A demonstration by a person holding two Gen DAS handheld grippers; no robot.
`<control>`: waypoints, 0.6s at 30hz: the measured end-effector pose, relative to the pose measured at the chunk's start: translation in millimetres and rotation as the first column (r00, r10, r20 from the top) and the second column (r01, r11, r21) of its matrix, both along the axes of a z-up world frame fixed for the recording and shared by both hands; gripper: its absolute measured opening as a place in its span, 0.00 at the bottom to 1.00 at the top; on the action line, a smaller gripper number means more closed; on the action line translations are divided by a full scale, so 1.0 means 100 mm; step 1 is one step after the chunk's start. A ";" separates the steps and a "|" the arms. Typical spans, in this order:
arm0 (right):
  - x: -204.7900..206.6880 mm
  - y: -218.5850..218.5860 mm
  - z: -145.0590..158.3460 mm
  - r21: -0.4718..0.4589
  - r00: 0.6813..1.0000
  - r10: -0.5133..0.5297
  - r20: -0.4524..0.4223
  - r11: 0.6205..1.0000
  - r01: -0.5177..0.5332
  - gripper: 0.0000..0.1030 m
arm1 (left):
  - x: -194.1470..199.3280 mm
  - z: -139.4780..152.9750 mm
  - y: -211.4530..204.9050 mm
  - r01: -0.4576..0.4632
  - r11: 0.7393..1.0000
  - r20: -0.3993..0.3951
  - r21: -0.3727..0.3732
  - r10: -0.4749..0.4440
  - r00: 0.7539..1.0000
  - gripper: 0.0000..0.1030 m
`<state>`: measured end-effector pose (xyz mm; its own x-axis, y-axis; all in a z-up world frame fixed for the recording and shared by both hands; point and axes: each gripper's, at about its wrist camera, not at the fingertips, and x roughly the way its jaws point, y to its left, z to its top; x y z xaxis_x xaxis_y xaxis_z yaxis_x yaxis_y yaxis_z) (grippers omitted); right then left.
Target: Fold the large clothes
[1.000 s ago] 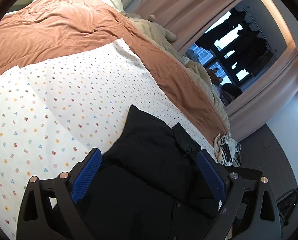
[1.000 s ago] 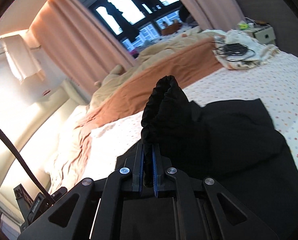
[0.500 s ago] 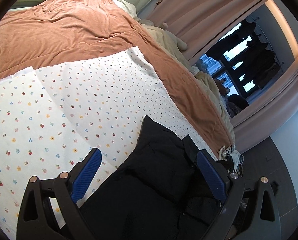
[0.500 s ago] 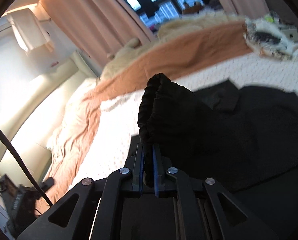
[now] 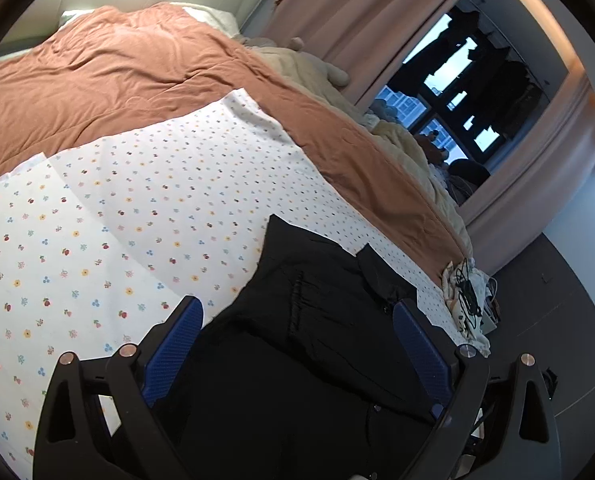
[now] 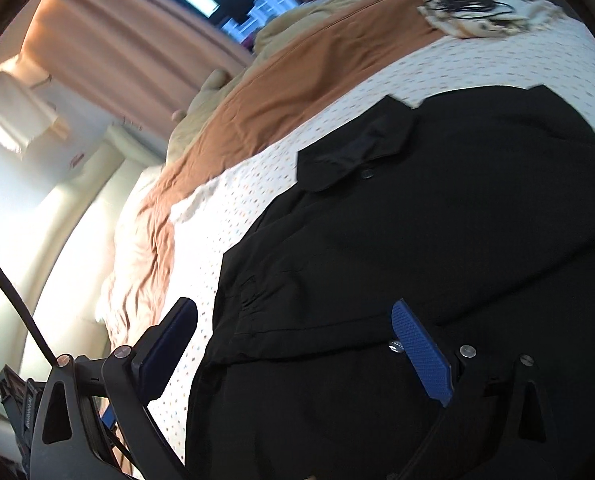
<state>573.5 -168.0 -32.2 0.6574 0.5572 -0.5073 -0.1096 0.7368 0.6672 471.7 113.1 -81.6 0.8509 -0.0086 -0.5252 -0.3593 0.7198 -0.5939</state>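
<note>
A large black button shirt (image 5: pixel 305 340) lies on the dotted white sheet (image 5: pixel 137 208) of the bed, its collar toward the far side. It fills much of the right wrist view (image 6: pixel 437 240), with one side folded over its body. My left gripper (image 5: pixel 297 312) is open and empty above the shirt's near part. My right gripper (image 6: pixel 293 312) is open and empty, hovering over the folded sleeve part and the shirt's left edge.
An orange-brown blanket (image 5: pixel 117 80) covers the far half of the bed. A cream cloth with black cables (image 5: pixel 465 296) lies at the bed's far corner. Pink curtains (image 5: pixel 357 12) and a dark window (image 5: pixel 465 80) stand behind. A padded headboard (image 6: pixel 69 208) is on the left.
My right gripper was shut on a bunched piece of the black shirt held up; now it is open and the fabric lies flat on the shirt. The left gripper stayed open, shifting slightly.
</note>
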 end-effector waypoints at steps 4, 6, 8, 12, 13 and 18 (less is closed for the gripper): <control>-0.27 -0.20 0.06 -0.007 0.999 -0.052 0.002 0.999 0.052 0.95 | -0.15 0.01 -0.22 0.048 0.999 0.037 0.025 -0.049 0.998 0.95; -0.38 -0.27 0.06 -0.038 0.995 -0.103 -0.004 0.994 0.103 0.95 | -0.26 0.01 -0.30 0.072 0.997 0.052 0.015 -0.072 0.996 0.95; -0.55 -0.36 0.05 -0.061 0.990 -0.142 -0.002 0.988 0.141 0.95 | -0.40 0.03 -0.38 0.073 0.997 0.048 0.034 -0.074 0.996 0.95; -0.93 -0.51 0.05 -0.066 0.982 -0.187 0.011 0.980 0.187 0.95 | -0.68 0.03 -0.48 0.094 0.994 0.030 0.050 -0.095 0.995 0.95; -1.04 -0.53 0.06 -0.064 0.980 -0.197 0.014 0.978 0.198 0.95 | -0.76 0.02 -0.51 0.106 0.993 0.019 0.052 -0.108 0.994 0.95; -1.66 -0.76 -0.02 -0.015 0.965 -0.261 0.021 0.965 0.261 0.95 | -1.09 0.03 -0.57 0.125 0.988 -0.018 0.088 -0.124 0.992 0.95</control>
